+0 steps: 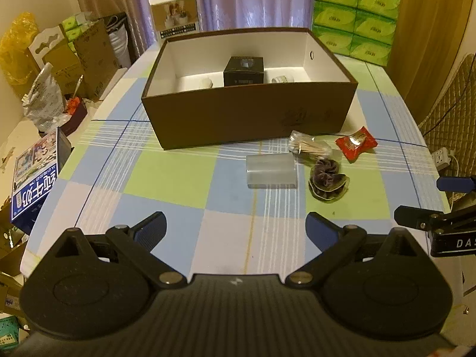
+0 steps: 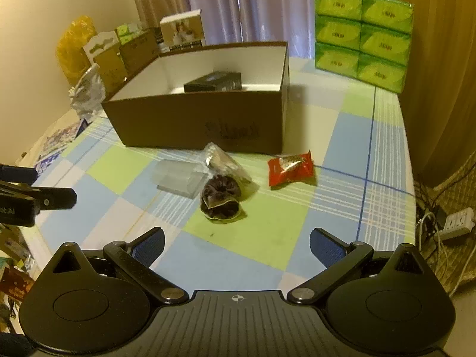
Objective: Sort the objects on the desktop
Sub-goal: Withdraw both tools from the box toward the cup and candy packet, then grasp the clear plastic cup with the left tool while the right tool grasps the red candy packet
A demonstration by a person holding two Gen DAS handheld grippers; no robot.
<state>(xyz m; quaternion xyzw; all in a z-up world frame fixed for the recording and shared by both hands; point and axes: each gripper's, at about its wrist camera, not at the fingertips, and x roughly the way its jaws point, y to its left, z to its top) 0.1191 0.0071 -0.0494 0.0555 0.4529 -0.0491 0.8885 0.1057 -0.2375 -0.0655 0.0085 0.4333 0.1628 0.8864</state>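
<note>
Brown box is sitting far on the worktop; both the left gripper and right gripper are hovering near, fingers spread wide, gripping nothing.

A brown cardboard box stands open on the checked tablecloth, white inside, holding a small black box upright at the back and two small white items beside it. In front of the box lie four loose things: a frosted plastic case lying flat, a clear bag of toothpicks just beside it, a dark round packet touching the bag, and a red candy wrapper a little apart.
</note>
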